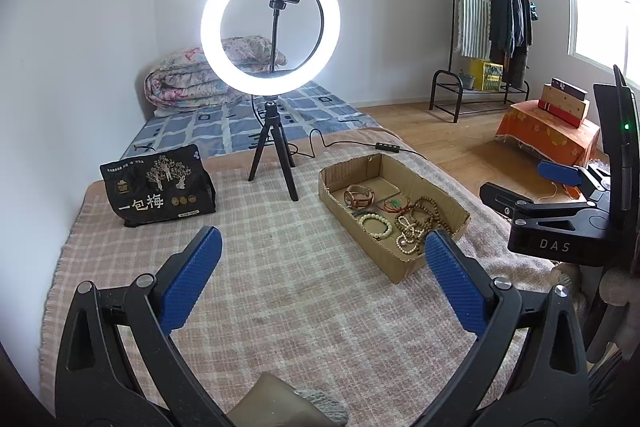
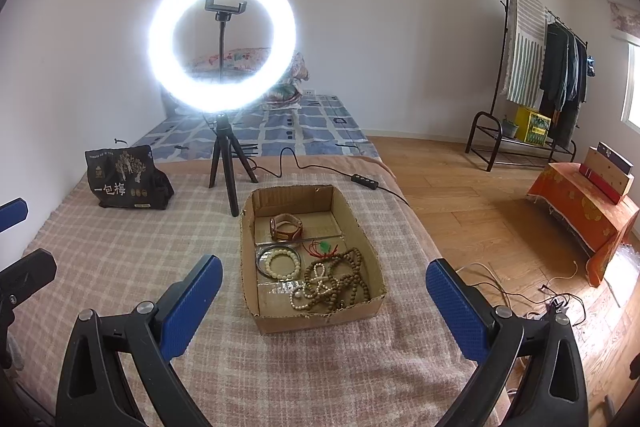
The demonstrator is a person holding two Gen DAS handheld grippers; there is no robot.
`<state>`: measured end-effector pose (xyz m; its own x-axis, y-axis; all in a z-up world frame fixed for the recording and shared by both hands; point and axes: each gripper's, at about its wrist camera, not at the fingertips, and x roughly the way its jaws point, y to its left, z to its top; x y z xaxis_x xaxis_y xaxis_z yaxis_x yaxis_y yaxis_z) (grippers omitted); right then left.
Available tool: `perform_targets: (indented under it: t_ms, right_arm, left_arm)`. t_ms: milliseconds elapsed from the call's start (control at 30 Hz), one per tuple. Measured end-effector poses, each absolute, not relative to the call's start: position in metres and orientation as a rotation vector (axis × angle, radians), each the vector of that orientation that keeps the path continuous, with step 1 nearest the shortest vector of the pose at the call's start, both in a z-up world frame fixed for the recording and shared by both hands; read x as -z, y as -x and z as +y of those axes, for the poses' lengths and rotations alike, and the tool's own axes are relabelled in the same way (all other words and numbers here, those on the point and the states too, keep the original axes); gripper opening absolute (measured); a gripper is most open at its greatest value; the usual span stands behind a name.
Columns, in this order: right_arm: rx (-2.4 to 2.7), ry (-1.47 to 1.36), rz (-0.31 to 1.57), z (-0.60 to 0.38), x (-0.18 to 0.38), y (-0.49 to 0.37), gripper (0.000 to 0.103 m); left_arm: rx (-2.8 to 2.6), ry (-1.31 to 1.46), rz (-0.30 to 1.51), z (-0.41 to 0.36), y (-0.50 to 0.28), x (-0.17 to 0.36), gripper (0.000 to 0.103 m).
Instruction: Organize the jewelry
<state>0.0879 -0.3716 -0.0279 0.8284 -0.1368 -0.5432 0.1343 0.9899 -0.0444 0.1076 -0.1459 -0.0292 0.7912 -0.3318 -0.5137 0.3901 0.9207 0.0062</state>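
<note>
A shallow cardboard box (image 2: pixel 316 319) sits on the checked blanket (image 2: pixel 120 259). It holds a brown watch (image 2: pixel 285 227), a cream bead bracelet (image 2: pixel 283 262), a red cord with a green pendant (image 2: pixel 323 247) and long brown and cream bead strands (image 2: pixel 336 283). My right gripper (image 2: pixel 324 287) is open and empty, just short of the box. My left gripper (image 1: pixel 322 259) is open and empty, left of the box (image 1: pixel 404 267). The watch (image 1: pixel 359 195), bracelet (image 1: pixel 376 225) and strands (image 1: pixel 416 227) show there too. The right gripper (image 1: pixel 556 187) appears at the right edge.
A lit ring light on a black tripod (image 2: pixel 224 39) stands behind the box, its cable (image 2: pixel 360 181) trailing right. A black snack bag (image 2: pixel 126 181) stands at the back left. The bed's right edge drops to a wood floor (image 2: pixel 480 207) with loose cables (image 2: pixel 552 297).
</note>
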Motion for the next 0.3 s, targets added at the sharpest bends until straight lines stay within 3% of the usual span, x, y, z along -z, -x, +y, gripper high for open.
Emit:
perform_targets:
  t_ms: [300]
  right_arm:
    - [0.136,-0.006,0.588,-0.3718,0.0316,-0.0910,0.103]
  left_arm:
    - [0.383,-0.116,0.514,-0.1461,-0.1074,0.0287,0.103]
